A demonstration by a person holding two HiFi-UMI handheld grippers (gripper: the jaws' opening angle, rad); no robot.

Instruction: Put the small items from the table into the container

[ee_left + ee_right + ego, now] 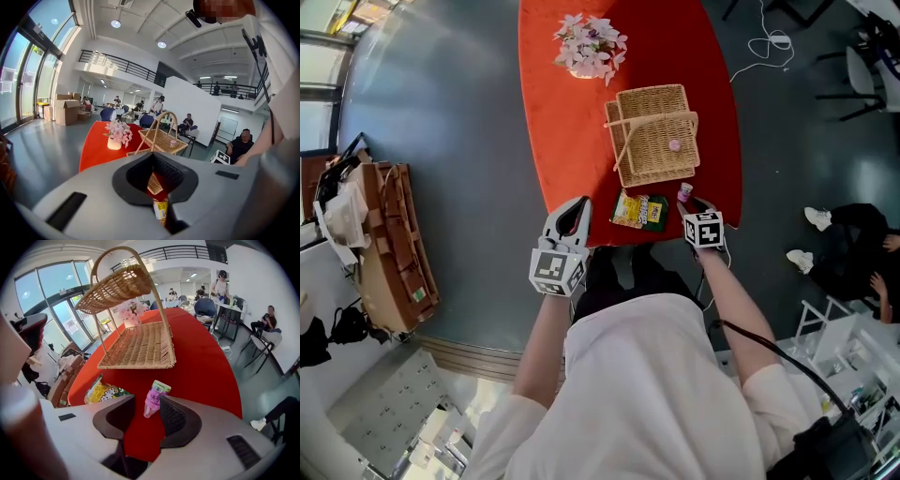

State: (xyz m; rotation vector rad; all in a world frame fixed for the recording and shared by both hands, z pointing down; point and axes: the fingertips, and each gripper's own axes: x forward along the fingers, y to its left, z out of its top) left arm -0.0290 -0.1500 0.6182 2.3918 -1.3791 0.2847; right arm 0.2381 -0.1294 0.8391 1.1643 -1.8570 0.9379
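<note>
the right gripper (146,405) hangs with jaws released, a pink cup (155,397) framed untouched between their tips, seemingly upright, its long axis running from base at 7 o'clock to lid at 1 o'clock in the right gripper view. the left gripper (157,176), also released and empty, is farther off with a snack bag (161,211) showing through its gap. the basket (136,350) waits past the cup at 12 o'clock.
</note>
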